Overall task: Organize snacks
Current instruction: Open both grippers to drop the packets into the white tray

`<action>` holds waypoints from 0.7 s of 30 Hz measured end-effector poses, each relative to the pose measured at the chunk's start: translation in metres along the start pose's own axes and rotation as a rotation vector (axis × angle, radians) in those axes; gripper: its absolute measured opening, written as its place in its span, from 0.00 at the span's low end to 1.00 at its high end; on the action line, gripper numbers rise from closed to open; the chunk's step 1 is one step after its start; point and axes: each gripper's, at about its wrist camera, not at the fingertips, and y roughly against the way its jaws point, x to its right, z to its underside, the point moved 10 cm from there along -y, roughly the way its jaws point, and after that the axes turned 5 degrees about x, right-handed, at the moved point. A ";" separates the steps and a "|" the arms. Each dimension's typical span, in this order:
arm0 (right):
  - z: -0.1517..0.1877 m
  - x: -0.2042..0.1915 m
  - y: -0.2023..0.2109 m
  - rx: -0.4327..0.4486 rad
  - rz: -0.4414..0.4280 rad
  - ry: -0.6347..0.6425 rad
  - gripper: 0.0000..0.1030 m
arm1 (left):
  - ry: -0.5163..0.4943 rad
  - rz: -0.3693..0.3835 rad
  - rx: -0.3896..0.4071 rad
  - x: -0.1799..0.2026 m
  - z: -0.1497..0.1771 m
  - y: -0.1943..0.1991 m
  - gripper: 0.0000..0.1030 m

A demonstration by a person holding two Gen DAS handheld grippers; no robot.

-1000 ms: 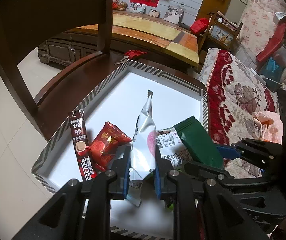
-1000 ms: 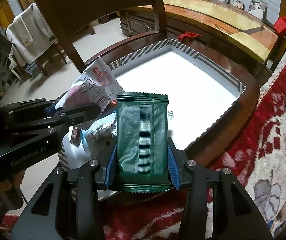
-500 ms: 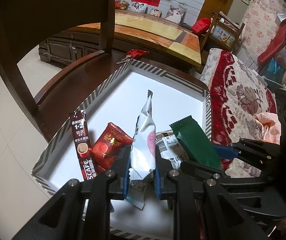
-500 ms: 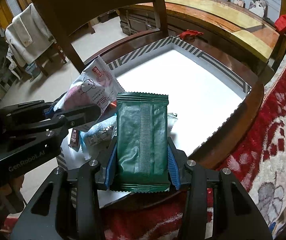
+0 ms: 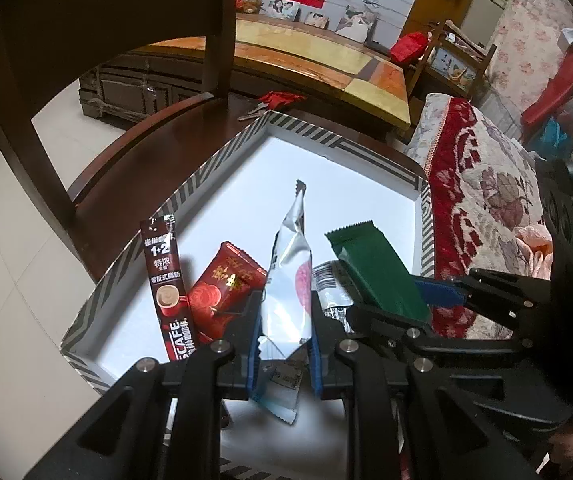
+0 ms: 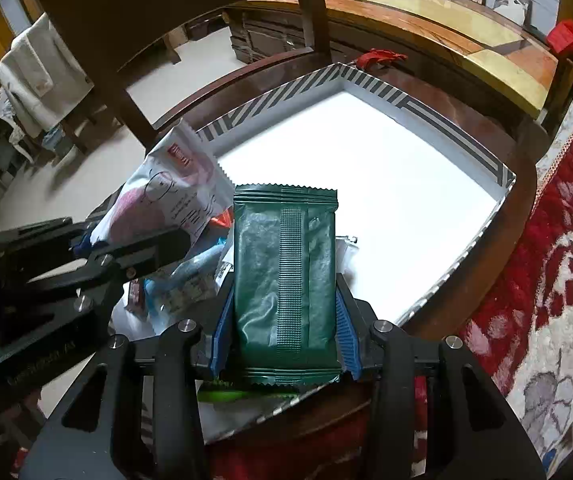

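Left gripper (image 5: 282,344) stays clenched on the silver-pink packet (image 5: 290,292), now raised slightly above the striped tray (image 5: 222,156); coffee stick (image 5: 168,288) and red sachet (image 5: 222,292) lie at its 9 o'clock. Right gripper (image 6: 284,336) stays clamped on the green packet (image 6: 284,280), lifted over the tray's 5 o'clock corner. Judgement: both picks secured; placing comes next.

Green packet (image 6: 284,280) and silver-pink packet (image 5: 288,292) held above striped tray (image 5: 190,184).
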 end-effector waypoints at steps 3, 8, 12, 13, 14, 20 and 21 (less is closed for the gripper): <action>-0.004 0.002 -0.003 0.005 0.010 -0.004 0.43 | 0.000 -0.010 -0.008 -0.002 0.001 -0.002 0.21; -0.006 0.004 -0.003 0.014 0.008 -0.036 0.47 | 0.010 -0.023 -0.007 -0.006 0.002 -0.003 0.21; -0.003 0.005 0.001 0.019 -0.009 -0.061 0.48 | 0.018 -0.035 -0.008 -0.008 0.003 -0.003 0.23; -0.002 0.005 0.002 0.020 -0.013 -0.068 0.48 | 0.019 -0.038 -0.008 -0.009 0.003 -0.002 0.25; -0.002 0.005 0.004 0.024 -0.020 -0.075 0.48 | 0.019 -0.039 -0.009 -0.009 0.004 -0.002 0.29; 0.000 0.005 0.021 0.055 -0.029 -0.087 0.48 | 0.027 -0.061 0.018 -0.012 0.001 0.008 0.63; 0.000 0.006 0.024 0.061 -0.029 -0.092 0.48 | 0.029 -0.061 0.022 -0.011 0.001 0.009 0.67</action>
